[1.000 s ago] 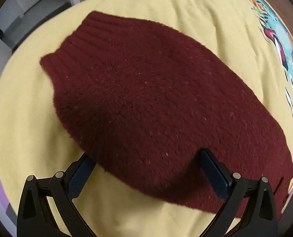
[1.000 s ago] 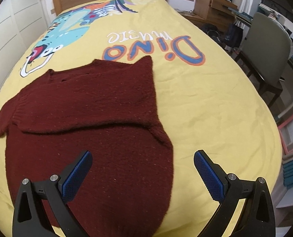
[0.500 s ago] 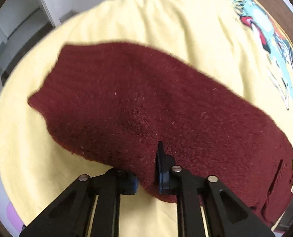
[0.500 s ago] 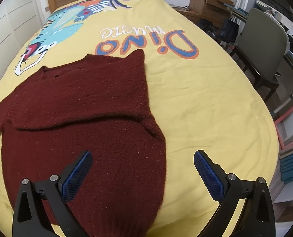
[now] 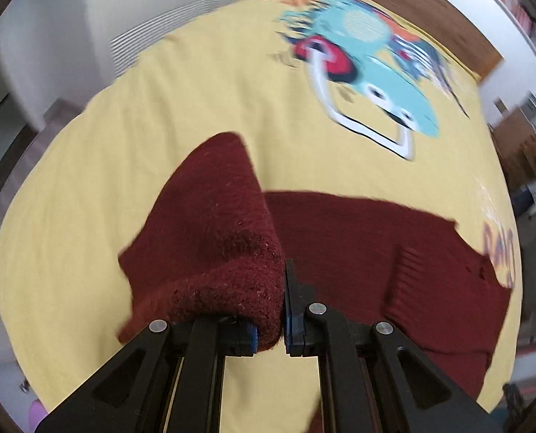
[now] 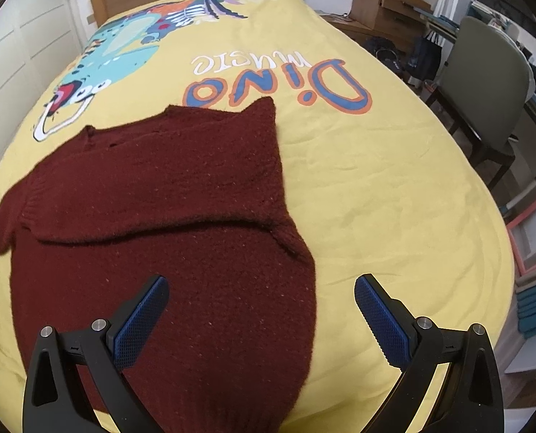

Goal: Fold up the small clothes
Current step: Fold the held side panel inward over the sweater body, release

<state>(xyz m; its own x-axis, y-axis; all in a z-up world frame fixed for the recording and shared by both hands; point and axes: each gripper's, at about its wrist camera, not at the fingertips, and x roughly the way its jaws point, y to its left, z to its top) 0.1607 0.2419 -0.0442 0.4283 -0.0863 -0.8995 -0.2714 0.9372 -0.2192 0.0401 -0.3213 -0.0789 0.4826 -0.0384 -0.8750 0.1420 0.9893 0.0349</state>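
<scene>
Left gripper (image 5: 281,319) pinches a raised fold of the maroon sweater (image 6: 181,223); right gripper (image 6: 260,321) hovers near its right edge, fingers spread, over the yellow bedspread (image 6: 376,187)

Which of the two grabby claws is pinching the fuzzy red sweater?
The left gripper: shut on the dark red knitted sweater. The right gripper hangs wide open, holding nothing.

Soft, even daylight is filling both views; no hard shadows or glare are showing. The left wrist view is suffering motion blur: the cartoon print (image 5: 369,72) in the upper right of the frame is smearing, while the black gripper arms at the bottom are staying sharp. The right wrist view is rendering crisply. Fisheye distortion is bowing the yellow bedspread (image 6: 394,187) outward, and dark vignetting is rounding the corners of each frame.
</scene>
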